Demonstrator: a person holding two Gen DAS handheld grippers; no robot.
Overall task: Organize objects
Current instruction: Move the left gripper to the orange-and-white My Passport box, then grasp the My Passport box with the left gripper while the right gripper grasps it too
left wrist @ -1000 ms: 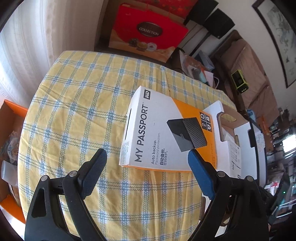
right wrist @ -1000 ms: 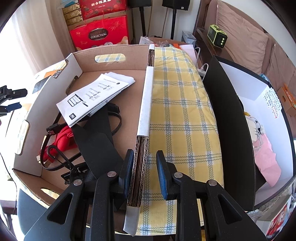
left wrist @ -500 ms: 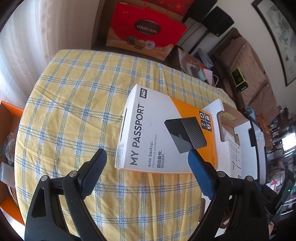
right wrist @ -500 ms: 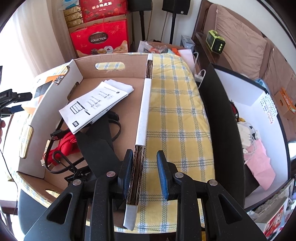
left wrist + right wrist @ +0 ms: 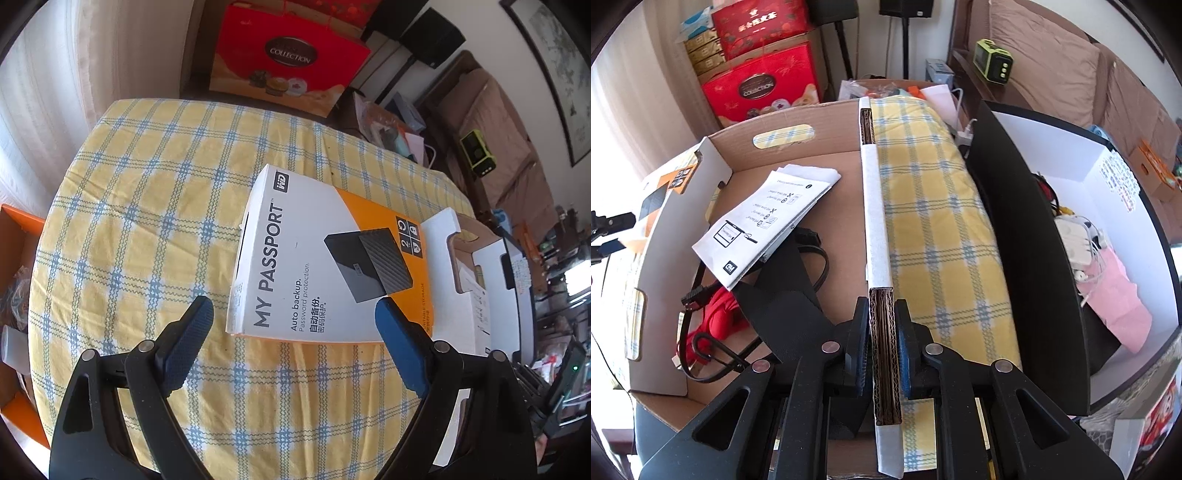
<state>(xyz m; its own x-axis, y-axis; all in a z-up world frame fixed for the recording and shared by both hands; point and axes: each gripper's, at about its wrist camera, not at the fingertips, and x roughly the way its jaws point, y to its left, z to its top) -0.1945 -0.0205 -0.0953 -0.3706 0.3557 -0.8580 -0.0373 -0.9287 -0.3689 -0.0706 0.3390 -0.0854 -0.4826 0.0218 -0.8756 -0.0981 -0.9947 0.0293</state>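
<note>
The right gripper [image 5: 882, 345] has just pinched together on the near end of the cardboard box [image 5: 798, 122] wall, where a moment ago its pads stood apart either side of it; the box, holding leaflets [image 5: 764, 218] and cables [image 5: 701, 317], is now secured for dragging. The left gripper [image 5: 293, 325] hangs unchanged, spread wide and empty; the hard-drive box [image 5: 325, 262] lies on the surface [image 5: 147, 206] just ahead of its fingertips, probably next to go in.
</note>
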